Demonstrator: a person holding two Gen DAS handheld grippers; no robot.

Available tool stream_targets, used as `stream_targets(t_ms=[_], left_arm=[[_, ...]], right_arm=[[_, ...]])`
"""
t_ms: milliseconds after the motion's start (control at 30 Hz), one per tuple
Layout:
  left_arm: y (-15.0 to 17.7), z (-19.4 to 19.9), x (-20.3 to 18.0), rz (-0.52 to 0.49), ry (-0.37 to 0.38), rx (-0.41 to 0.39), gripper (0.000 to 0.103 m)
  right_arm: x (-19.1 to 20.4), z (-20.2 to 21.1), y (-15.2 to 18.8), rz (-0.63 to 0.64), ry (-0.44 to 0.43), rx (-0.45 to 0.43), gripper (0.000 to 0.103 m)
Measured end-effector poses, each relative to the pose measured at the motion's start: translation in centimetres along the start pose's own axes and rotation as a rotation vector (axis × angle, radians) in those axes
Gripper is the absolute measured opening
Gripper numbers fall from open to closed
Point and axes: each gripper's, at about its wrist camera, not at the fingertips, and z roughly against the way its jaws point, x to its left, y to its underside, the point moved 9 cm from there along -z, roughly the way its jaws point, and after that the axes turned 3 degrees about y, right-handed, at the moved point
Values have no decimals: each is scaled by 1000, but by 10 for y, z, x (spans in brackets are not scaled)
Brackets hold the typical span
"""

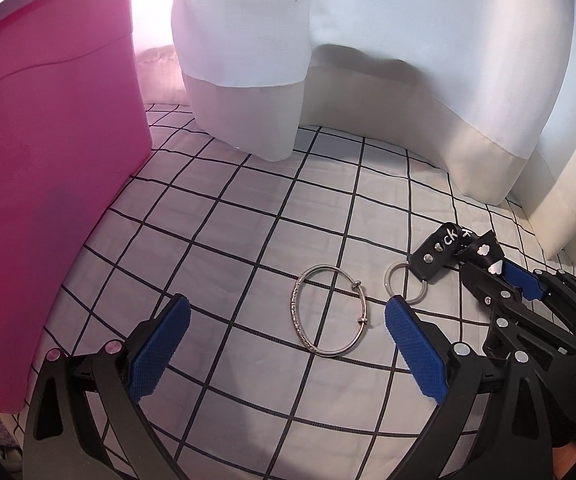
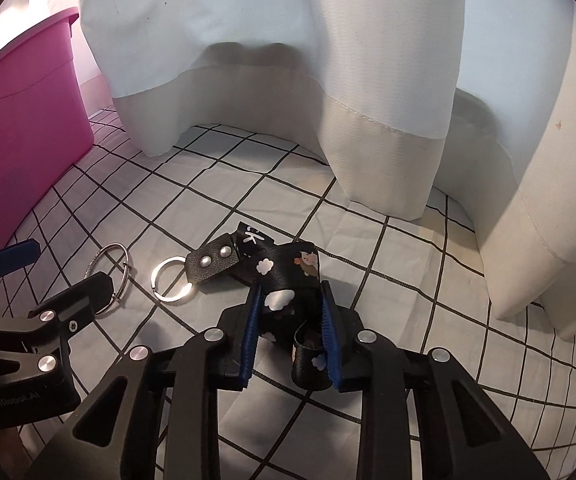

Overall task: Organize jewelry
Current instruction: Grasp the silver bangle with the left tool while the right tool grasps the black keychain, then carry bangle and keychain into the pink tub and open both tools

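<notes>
A pink bin (image 1: pixel 48 128) is being shown farthest left of the bangle (image 1: pixel 330 311), standing on the checked sheet (image 1: pixel 224 216). The bangle is being straddled by the left gripper (image 1: pixel 286 354), whose jaws are being kept wide apart and touching nothing. Just right of the bangle, a key ring (image 2: pixel 173 279) is being seen lying flat, joined to a black strap (image 2: pixel 284 280). The strap is being clenched between the pads of the right gripper (image 2: pixel 290 336). White curtains (image 2: pixel 288 80) are being seen hanging behind the bangle.
</notes>
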Motion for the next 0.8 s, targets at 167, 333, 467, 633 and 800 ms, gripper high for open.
stream_targets(t_ms=[167,333,467,633,800], left_arm=[[1,-13,-4,-19,-26,23,96],[1,-18,-1,-3,-31,22,96],[0,-13,-9,-27,-11,-10,78],[-1,-3,-21,-62,14,-38,42],[-2,3,-18,-21,37,-30,42]], right_arm=[[-15,1,1,-37,8,-1,27],[-18,2,3,-44,7,-4,27],[-17,2,2,-52,4,-7,27],[-14,0,2,-60,-2,-7,27],[-17,6,3,-66,-13,-13,26]])
